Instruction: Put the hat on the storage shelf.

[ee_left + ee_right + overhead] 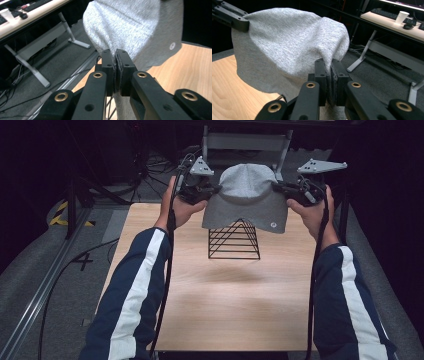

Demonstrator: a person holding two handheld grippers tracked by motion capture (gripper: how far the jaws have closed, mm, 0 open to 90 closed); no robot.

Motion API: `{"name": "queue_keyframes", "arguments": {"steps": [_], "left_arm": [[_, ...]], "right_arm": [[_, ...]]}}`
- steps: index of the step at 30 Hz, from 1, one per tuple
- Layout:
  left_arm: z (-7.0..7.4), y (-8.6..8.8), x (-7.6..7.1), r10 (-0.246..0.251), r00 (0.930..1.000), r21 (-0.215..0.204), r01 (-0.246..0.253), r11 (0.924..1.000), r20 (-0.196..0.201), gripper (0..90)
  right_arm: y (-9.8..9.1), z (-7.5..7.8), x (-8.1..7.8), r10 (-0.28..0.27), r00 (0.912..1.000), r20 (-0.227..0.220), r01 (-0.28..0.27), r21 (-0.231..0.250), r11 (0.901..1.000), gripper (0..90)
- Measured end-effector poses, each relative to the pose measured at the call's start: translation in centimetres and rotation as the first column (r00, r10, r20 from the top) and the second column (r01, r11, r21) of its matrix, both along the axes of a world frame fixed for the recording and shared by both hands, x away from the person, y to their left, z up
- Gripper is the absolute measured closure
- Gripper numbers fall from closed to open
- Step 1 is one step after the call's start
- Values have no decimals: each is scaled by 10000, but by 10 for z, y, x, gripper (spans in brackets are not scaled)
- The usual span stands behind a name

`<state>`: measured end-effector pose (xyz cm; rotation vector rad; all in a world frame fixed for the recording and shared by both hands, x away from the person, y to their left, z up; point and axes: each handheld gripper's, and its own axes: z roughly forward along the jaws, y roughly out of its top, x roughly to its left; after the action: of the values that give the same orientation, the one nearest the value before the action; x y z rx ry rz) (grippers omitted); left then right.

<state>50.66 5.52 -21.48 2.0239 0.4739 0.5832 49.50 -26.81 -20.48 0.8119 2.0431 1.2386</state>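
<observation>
Grey knit hat is held up in the air between the two grippers, stretched across the far half of the wooden table. Left gripper has the hat's left edge, right gripper has the right edge; the hat spans the gap between them, crown up, open hem hanging down. Directly below the hem sits a black wire stand, pyramid-shaped, standing on the table; its peak is at or just inside the hem's lower edge, and I can't tell whether fabric touches wire. In the left gripper view, the left gripper has its jaws pinched fully together on a fold of the hat, fabric squeezed between the pads and running down past them; a small round white logo shows near the hem at the right. In the right gripper view, the right gripper is likewise clamped tight on a fold of the hat, with no visible gap apart from the cloth. The left gripper's black jaw tip shows at the upper left of that view, biting the opposite edge. Both hands, in navy sleeves with a white stripe, sit roughly level with each other on either side of the hat. A desk frame stands past the table's far edge.
</observation>
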Motion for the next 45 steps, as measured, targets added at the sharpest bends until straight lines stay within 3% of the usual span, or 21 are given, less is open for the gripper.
{"name": "queue_keyframes", "arguments": {"steps": [8, 15, 28, 29, 33, 40, 45], "left_arm": [[2, 5, -14, -190, 9995, -57, 191, 9998, 237, 859], [-17, 10, -16, -181, 9998, -19, 180, 9998, -21, 858], [-53, 3, -3, -26, 9984, 304, 43, 9995, -561, 857], [-62, 0, 0, 6, 9973, 291, 15, 9996, -738, 857], [-74, -2, 4, 17, 9960, 302, 11, 9995, -899, 856], [-102, -10, 6, -35, 9918, 364, 82, 9993, -1277, 855], [-114, -10, 7, -28, 9906, 378, 80, 9993, -1370, 854]], "right_arm": [[4, 5, -13, 236, 9995, 205, -233, -142, 9996, 854], [10, -3, -19, 421, 9990, 156, -415, -424, 9982, 854], [9, -47, -5, 341, 9977, -593, -385, -734, 9966, 853], [9, -51, -3, 334, 9971, -680, -383, -721, 9967, 854], [8, -63, 1, 255, 9960, -856, -329, -865, 9957, 853], [4, -81, 3, 208, 9929, -1170, -303, -800, 9963, 853], [2, -94, 2, 256, 9906, -1340, -358, -742, 9966, 854]]}}
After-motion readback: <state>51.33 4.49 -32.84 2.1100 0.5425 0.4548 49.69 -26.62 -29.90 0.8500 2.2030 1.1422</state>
